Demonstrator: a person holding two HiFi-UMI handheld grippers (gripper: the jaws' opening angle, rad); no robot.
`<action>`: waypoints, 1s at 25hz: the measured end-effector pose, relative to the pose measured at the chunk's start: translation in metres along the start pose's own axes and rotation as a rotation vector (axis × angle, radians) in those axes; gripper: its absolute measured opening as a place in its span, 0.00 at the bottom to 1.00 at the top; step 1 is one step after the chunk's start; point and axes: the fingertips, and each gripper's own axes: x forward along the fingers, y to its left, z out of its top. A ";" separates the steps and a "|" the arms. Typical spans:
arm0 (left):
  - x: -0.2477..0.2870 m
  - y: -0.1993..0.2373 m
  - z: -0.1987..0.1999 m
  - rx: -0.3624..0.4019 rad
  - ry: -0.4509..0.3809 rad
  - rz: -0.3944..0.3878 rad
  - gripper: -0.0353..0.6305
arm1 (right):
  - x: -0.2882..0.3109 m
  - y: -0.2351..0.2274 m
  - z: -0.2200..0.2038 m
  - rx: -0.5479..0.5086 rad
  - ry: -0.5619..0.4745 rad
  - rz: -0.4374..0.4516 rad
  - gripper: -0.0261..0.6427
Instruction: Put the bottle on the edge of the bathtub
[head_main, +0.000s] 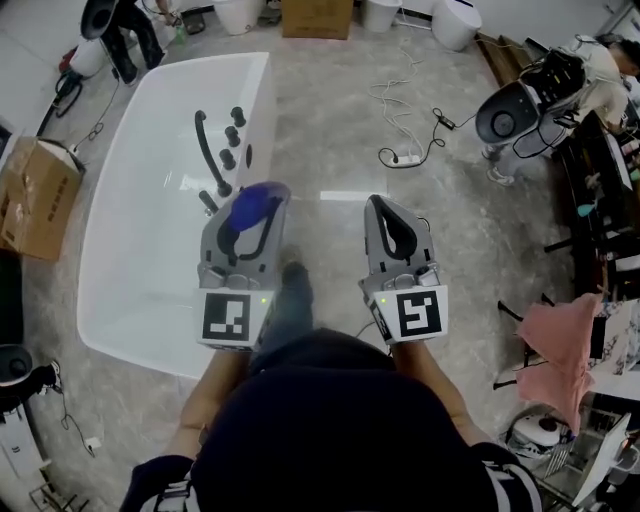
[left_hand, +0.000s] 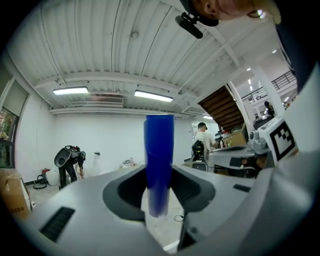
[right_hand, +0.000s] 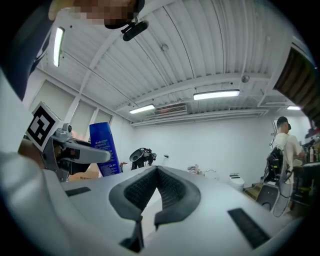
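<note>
A blue bottle stands upright between the jaws of my left gripper, which is shut on it. In the left gripper view the bottle rises as a blue column out of the dark pads. I hold it above the near right part of the white bathtub, close to the black taps on its right edge. My right gripper hovers over the floor to the right of the tub, shut with nothing in it. In the right gripper view its tips meet, and the bottle shows at the left.
A cardboard box lies left of the tub. A power strip with cables is on the stone floor at the right. A grey machine, desks and a pink cloth crowd the right side. A person bends over at the far left.
</note>
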 end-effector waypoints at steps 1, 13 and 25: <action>0.010 0.007 0.002 0.003 -0.007 0.005 0.28 | 0.012 -0.003 -0.001 -0.003 0.004 0.002 0.06; 0.147 0.116 -0.002 0.030 -0.011 0.004 0.28 | 0.190 -0.038 -0.015 -0.006 0.028 0.006 0.06; 0.272 0.179 -0.004 0.034 -0.016 -0.032 0.28 | 0.307 -0.094 -0.039 0.009 0.043 -0.042 0.06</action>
